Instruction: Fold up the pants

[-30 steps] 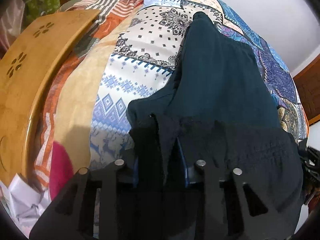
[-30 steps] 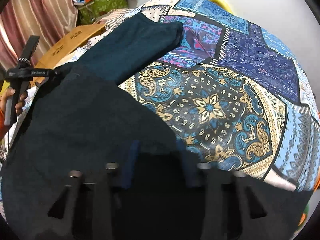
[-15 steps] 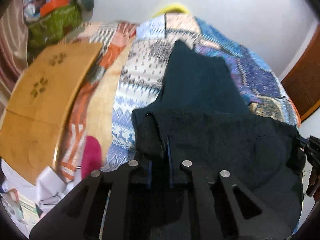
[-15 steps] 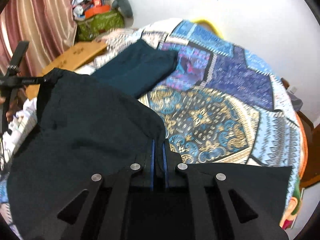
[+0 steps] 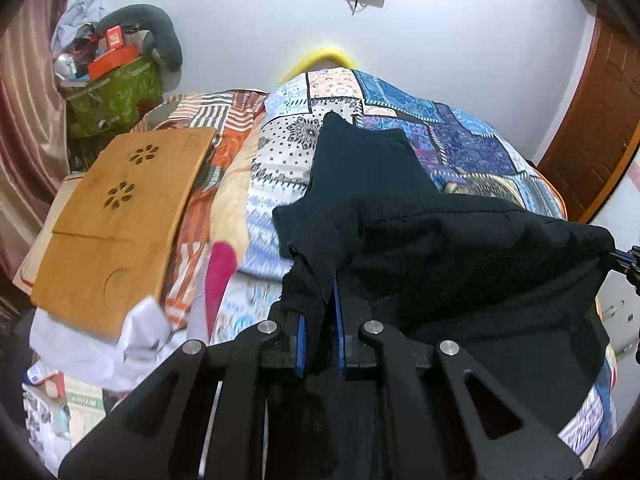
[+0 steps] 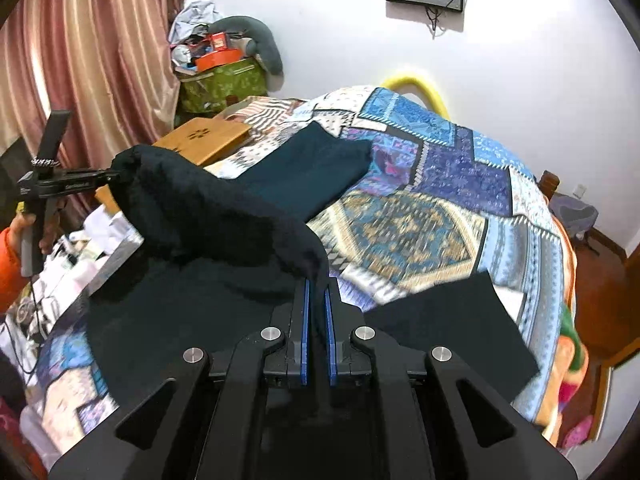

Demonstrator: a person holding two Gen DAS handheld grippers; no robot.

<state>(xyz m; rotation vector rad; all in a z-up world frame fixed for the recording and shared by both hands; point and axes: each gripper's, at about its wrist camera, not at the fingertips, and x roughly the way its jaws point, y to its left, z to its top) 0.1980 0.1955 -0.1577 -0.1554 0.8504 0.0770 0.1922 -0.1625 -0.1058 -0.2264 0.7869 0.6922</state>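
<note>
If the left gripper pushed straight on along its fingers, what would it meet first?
Probably the pants it already grips, bunched right ahead of the left gripper; beyond them the quilt, though depth is unclear.

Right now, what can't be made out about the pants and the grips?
- Left wrist view: the pants hide the bedspread below; the right hand-held gripper is cut off by the edge.
- Right wrist view: near bedspread blurred; the left hand-held gripper fingertips are buried in fabric.
- Neither view shows the whole pants.

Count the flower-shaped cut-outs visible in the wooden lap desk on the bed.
2: on the wooden lap desk, one flower cut-out near its far edge, the other closer to the camera. None seems hidden.
</note>
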